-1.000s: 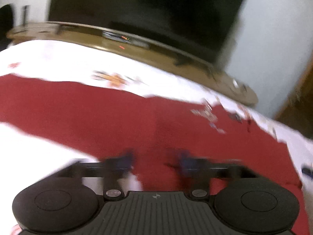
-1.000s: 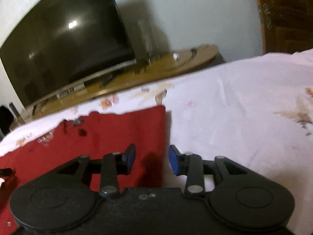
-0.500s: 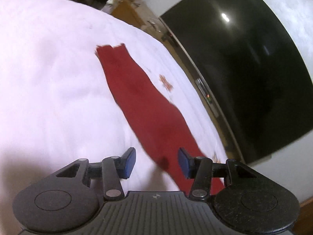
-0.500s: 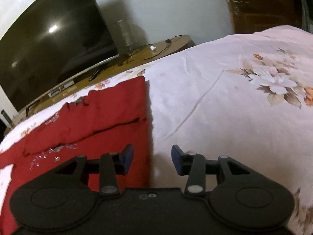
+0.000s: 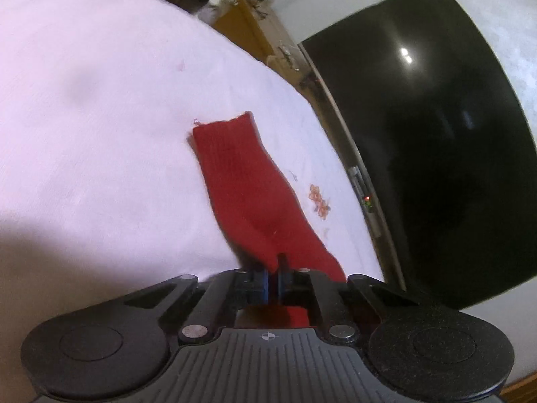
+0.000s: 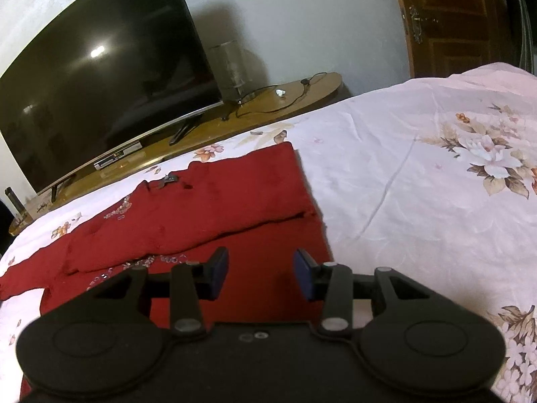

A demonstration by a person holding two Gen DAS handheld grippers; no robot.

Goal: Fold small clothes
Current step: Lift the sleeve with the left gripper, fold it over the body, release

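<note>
Red garment [image 6: 208, 221] lies spread on the floral bed sheet [image 6: 419, 174], one part already folded over the rest along a ridge. Left claw [image 5: 273, 270] is pinched shut on a bunched end of the garment's long sleeve [image 5: 248, 184], whose cuff rests flat on the sheet ahead; right claw [image 6: 261, 273] hangs with its jaws apart above the garment's near right corner, gripping nothing. Risk, as I judge it: the pinch looks to catch only a narrow fold, so a quick lift could let the knit slip out, or drag the body and undo the fold already made. Only the left view shows the sleeve and the grip; only the right shows the folded body, its sequin trim, and the TV stand [image 6: 261, 107] beyond.
</note>
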